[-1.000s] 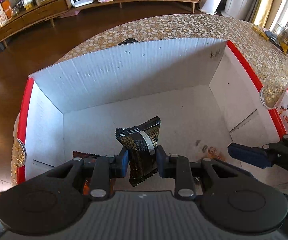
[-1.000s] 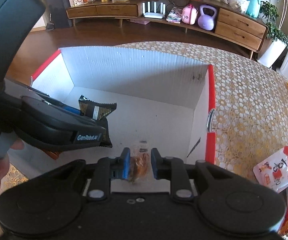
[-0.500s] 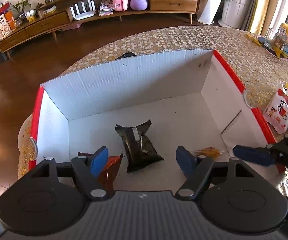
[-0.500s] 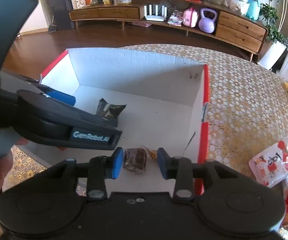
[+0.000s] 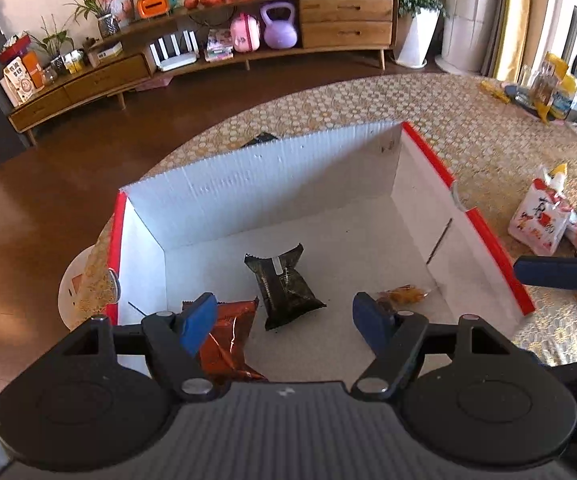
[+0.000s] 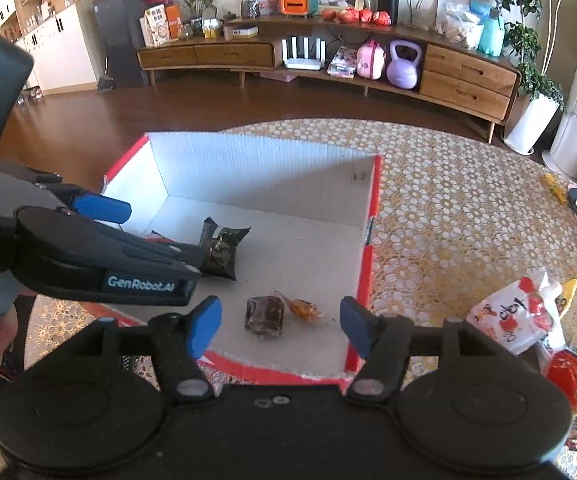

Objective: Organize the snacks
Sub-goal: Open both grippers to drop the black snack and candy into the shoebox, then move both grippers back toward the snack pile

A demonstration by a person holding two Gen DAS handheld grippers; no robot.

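A white box with red rims (image 5: 272,188) (image 6: 256,168) stands on the table. On its floor lie a black snack packet (image 5: 284,284) (image 6: 220,250), an orange-red packet (image 5: 228,340) and a small brown clear-wrapped candy (image 6: 265,316) (image 5: 402,295). My left gripper (image 5: 286,322) is open and empty above the box's near side. My right gripper (image 6: 280,326) is open and empty above the near right corner, over the candy. The left gripper's body (image 6: 100,256) shows in the right wrist view.
The table has a gold honeycomb cloth (image 6: 448,208). A white-and-red pouch (image 5: 540,216) (image 6: 516,316) and other snack packets (image 6: 568,376) lie to the right of the box. A dark packet (image 5: 258,140) peeks out behind the box's far wall.
Both grippers opened and pulled back up. The black packet dropped from the left gripper onto the box floor, and the candy dropped from the right gripper.
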